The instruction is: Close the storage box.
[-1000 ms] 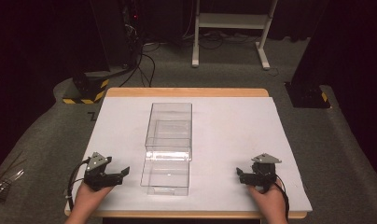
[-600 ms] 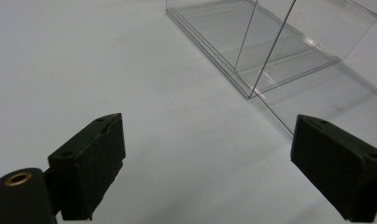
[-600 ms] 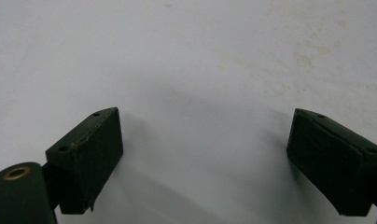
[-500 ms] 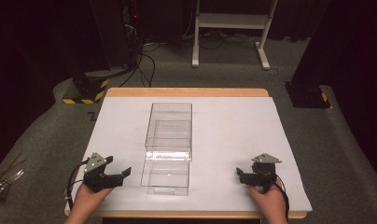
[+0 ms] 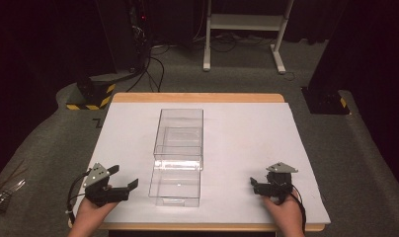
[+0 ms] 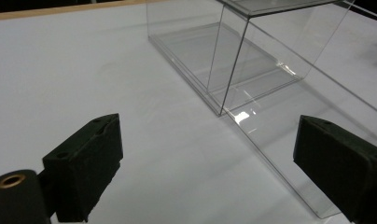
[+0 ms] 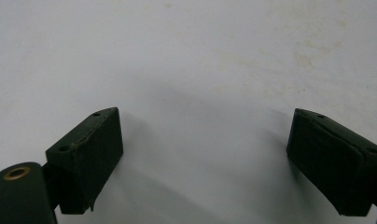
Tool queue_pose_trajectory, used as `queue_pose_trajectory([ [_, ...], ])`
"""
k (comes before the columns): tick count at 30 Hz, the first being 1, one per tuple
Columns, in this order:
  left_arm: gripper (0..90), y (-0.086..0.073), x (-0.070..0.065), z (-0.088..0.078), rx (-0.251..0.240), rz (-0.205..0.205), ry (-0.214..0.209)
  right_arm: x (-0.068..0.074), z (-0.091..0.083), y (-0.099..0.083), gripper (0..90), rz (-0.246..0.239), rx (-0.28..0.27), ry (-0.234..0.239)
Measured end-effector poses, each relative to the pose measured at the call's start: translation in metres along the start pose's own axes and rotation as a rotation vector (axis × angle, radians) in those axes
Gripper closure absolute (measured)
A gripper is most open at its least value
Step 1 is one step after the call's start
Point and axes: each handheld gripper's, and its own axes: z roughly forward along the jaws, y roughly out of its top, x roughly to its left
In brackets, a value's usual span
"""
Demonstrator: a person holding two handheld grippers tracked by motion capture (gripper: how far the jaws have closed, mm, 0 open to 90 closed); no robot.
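Note:
A clear plastic box (image 5: 180,132) stands in the middle of the white table cover (image 5: 247,133), and a clear drawer (image 5: 175,186) is slid out of it toward the front edge. My left gripper (image 5: 123,177) rests at the front left, open and holding nothing, its jaws pointing at the drawer. In the left gripper view the box (image 6: 233,56) lies just ahead, between and beyond the spread jaws of my left gripper (image 6: 210,158). My right gripper (image 5: 255,186) sits at the front right, open. In its own view my right gripper (image 7: 205,154) has only the bare white cover (image 7: 191,60) between its jaws.
The wooden table edge (image 5: 197,97) shows at the back. On the grey floor stand a yellow-black striped base (image 5: 89,96) with cables at back left, a dark stand foot (image 5: 328,101) at right, and a white frame (image 5: 244,29) behind.

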Motion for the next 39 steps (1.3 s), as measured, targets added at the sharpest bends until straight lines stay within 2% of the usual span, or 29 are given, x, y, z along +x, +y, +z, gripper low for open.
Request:
queue_pose_trajectory([
  [9,8.5,0.000,-0.013,-0.009,-0.017,0.006,-0.022,0.000,0.000,0.000,10.6,0.000,0.000,0.000],
  [13,8.5,0.001,-0.019,-0.013,-0.039,-0.009,-0.046,0.000,0.000,0.000,10.7,-0.001,-0.001,0.000],
  [24,8.1,0.006,-0.033,-0.021,-0.084,-0.009,-0.097,0.000,0.000,0.000,10.7,0.000,-0.001,0.000],
  [33,7.2,0.004,-0.046,-0.012,-0.061,0.025,-0.151,0.000,0.000,0.000,10.7,0.000,-0.001,0.000],
  [37,7.0,0.002,-0.050,-0.008,-0.048,0.047,-0.161,0.000,0.000,0.000,10.7,0.000,-0.001,0.000],
  [39,7.0,0.001,-0.052,-0.006,-0.044,0.046,-0.165,0.000,0.000,0.000,10.7,0.000,0.000,0.000],
])
